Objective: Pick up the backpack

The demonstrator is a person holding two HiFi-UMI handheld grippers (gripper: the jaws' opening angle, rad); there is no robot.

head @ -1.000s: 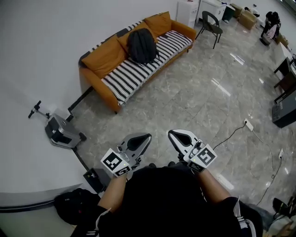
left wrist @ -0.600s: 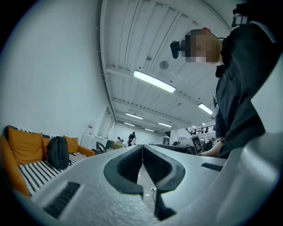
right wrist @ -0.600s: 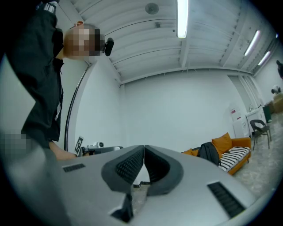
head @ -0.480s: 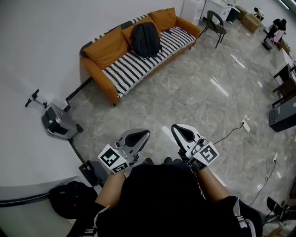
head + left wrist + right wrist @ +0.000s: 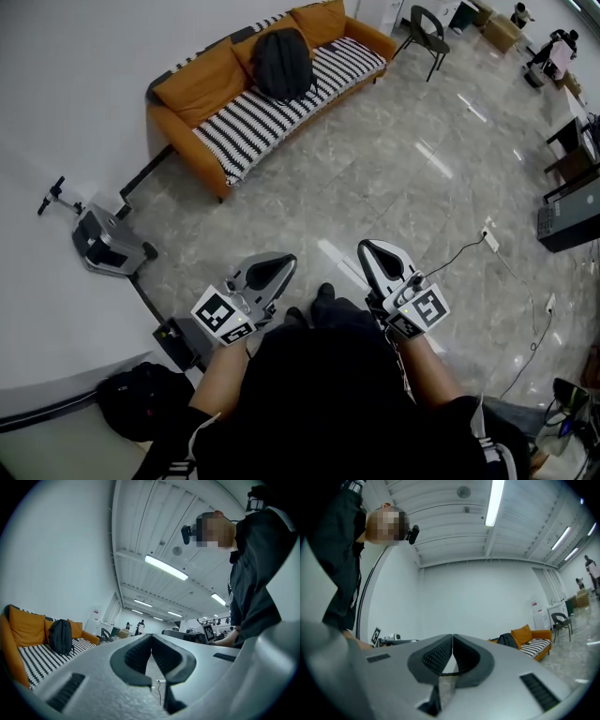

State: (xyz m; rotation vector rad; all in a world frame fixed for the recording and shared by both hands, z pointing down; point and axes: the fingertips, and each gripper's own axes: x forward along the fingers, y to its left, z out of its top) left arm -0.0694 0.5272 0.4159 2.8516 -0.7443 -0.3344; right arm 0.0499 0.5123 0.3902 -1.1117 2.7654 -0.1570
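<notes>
Backpack (image 5: 281, 63) is the dark one sitting upright on the orange sofa (image 5: 202, 84), leaning back against the cushions with the black-and-white striped cover (image 5: 253, 131) under it. The sofa is up against the white wall, and there's a big stretch of shiny marble floor (image 5: 394, 178) between it and me, so the bag is well apart from both my grippers. My left gripper (image 5: 286, 262) and right gripper (image 5: 367, 248) are just out in front of my chest, side by side with a gap between them, roughly level and pointing out over the floor. The fingers on both are clenched tip to tip on nothing at all, and each gripper view shows the pads pressed together. Other stuff around: a black chair (image 5: 427, 28) past the far end of the sofa, a grey machine (image 5: 108, 246) on the floor by the wall to my left, a black bag (image 5: 141, 398) on the floor near my left elbow, and a white power strip (image 5: 489, 240) with its cable over on my right.
</notes>
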